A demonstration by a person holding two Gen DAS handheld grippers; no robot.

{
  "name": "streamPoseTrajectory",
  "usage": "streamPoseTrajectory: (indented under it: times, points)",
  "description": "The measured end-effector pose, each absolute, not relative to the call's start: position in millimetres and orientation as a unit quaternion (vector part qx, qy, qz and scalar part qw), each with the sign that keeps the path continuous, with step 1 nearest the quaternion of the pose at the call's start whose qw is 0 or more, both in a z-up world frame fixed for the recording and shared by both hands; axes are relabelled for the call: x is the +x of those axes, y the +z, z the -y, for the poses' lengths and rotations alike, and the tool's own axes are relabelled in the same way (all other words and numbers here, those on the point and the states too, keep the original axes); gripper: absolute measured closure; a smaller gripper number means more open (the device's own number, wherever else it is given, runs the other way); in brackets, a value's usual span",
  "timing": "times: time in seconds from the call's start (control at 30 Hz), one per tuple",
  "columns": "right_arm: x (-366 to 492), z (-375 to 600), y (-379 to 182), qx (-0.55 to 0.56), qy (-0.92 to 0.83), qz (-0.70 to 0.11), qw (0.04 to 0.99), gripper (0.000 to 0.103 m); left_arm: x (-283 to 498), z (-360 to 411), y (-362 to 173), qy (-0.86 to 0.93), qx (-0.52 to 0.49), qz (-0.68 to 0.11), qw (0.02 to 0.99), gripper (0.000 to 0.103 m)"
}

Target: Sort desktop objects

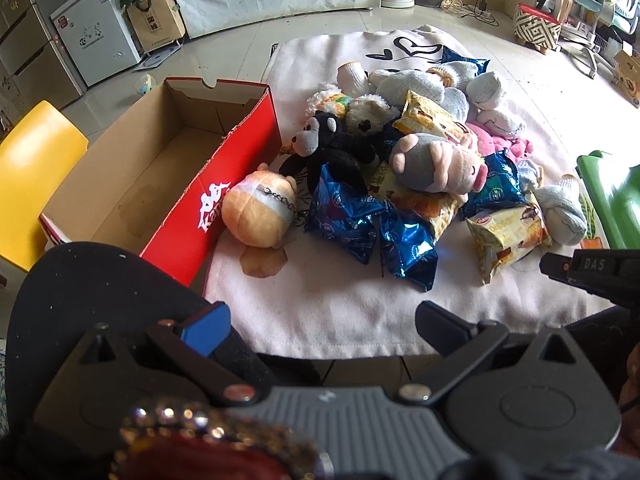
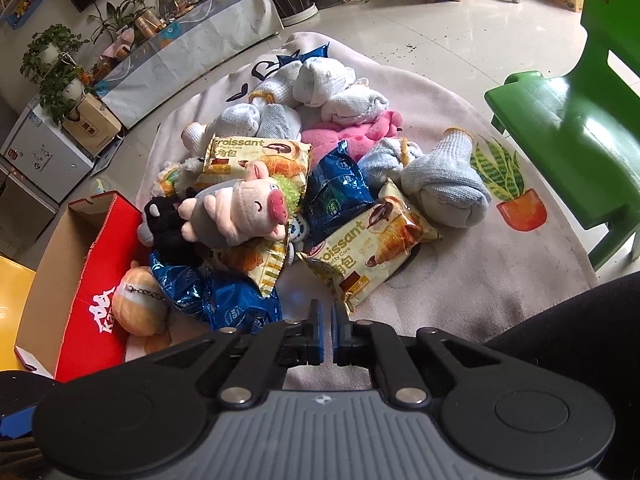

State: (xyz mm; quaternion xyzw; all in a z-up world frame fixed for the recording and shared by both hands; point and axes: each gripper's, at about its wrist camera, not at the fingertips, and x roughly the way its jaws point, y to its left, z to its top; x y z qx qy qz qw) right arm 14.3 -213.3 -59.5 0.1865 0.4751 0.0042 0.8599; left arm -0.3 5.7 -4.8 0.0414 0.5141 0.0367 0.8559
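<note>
A pile of plush toys, snack packets and rolled socks lies on a pale blanket [image 1: 320, 304]. A pig plush [image 1: 436, 164] tops the pile, also in the right wrist view [image 2: 240, 212]. A black monkey plush [image 1: 328, 144], an orange plush [image 1: 260, 212], blue packets [image 1: 344, 216] and yellow croissant packets [image 2: 368, 256] lie around it. An empty red shoebox [image 1: 168, 172] stands left of the pile. My left gripper [image 1: 320, 320] is open and empty, short of the pile. My right gripper [image 2: 326, 332] is shut and empty, just short of a croissant packet.
A green plastic chair [image 2: 576, 120] stands right of the blanket, a yellow chair [image 1: 36, 168] left of the box. Rolled socks [image 2: 444, 184] lie at the pile's right and far side. A white cabinet, plants and a covered bench line the far wall.
</note>
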Motion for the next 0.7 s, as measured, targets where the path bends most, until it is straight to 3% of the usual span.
streamPoseTrajectory:
  times: [0.5,0.57,0.6,0.63,0.7]
  points:
    - [15.0,214.3,-60.4,0.193,0.006,-0.464,0.864,0.096,-0.4,-6.8,-4.3,0.04,0.042,-0.51,0.858,0.007]
    - [15.0,215.2,-60.2,0.194,-0.011,-0.46,0.866,0.07,0.2,-6.6,-4.2,0.042,0.04,-0.511,0.858,0.0]
    - [15.5,216.6,-60.0,0.196,-0.02,-0.464,0.864,0.041,0.3,-6.5,-4.2,0.043,0.039,-0.511,0.857,0.0]
    - [16.1,218.9,-60.2,0.204,-0.023,-0.467,0.86,0.025,1.0,-6.6,-4.2,0.041,0.038,-0.514,0.856,0.0]
    - [15.3,223.3,-60.9,0.225,-0.019,-0.461,0.858,0.024,1.7,-6.6,-5.3,0.041,0.038,-0.519,0.853,0.0]
